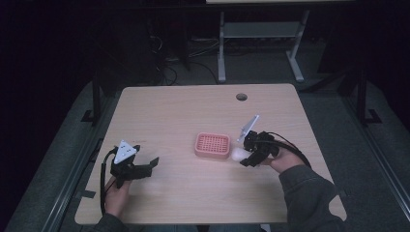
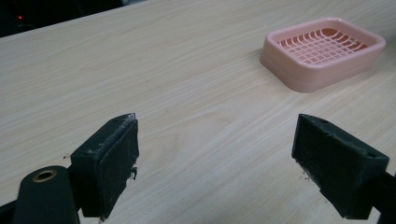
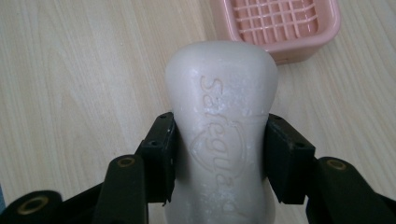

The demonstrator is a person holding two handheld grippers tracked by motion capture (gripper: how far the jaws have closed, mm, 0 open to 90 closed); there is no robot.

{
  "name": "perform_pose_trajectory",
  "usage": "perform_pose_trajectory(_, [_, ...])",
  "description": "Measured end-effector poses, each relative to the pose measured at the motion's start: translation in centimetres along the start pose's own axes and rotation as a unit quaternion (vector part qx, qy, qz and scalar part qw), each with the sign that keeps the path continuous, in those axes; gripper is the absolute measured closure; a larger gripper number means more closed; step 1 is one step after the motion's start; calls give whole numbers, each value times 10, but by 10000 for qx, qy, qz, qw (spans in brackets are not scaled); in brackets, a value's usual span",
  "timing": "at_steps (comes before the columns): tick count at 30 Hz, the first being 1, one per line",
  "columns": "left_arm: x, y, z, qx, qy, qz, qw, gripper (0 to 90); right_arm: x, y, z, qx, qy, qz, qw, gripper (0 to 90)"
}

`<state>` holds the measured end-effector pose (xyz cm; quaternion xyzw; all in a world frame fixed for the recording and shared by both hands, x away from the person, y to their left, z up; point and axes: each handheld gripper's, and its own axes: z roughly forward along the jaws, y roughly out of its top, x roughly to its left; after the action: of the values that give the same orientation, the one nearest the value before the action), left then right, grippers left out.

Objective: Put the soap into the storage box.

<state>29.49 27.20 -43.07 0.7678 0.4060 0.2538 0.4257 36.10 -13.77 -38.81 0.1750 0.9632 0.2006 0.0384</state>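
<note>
Near the middle of the wooden table (image 1: 203,111) sat a pink slotted soap dish (image 1: 212,145), empty, with the right gripper (image 1: 245,155) just beside its right end, jaws clamped on a white bar of soap (image 3: 222,116) stamped "Safeguard". Well to the left, the left gripper (image 1: 151,164) hung over bare wood with its jaws wide apart, gripping nothing.

We see dim room, light wood table (image 1: 183,104) with round hole (image 1: 241,96) near far edge; grey floor (image 1: 333,121) around it; white desk frame (image 1: 258,36) beyond, cables (image 1: 167,58) tangled on floor at left; black stands (image 1: 96,96) flank table; far background dark
</note>
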Motion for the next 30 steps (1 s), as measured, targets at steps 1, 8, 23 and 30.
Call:
perform_pose_trajectory(1, [0,0,0,-3,-6,-6,10000,146,0,1,1,-6,14,19,10000,488])
perform_pose_trajectory(8, [0,0,0,6,-9,6,10000,146,-4,9,3,47,40,-56,10000,489])
perform_pose_trajectory(23, [2,0,-1,-49,40,-17,10000,146,-11,27,2,-47,255,-116,9996,489])
perform_pose_trajectory(30, [2,0,-2,-22,30,-17,10000,146,-16,34,4,-35,295,-125,9995,489])
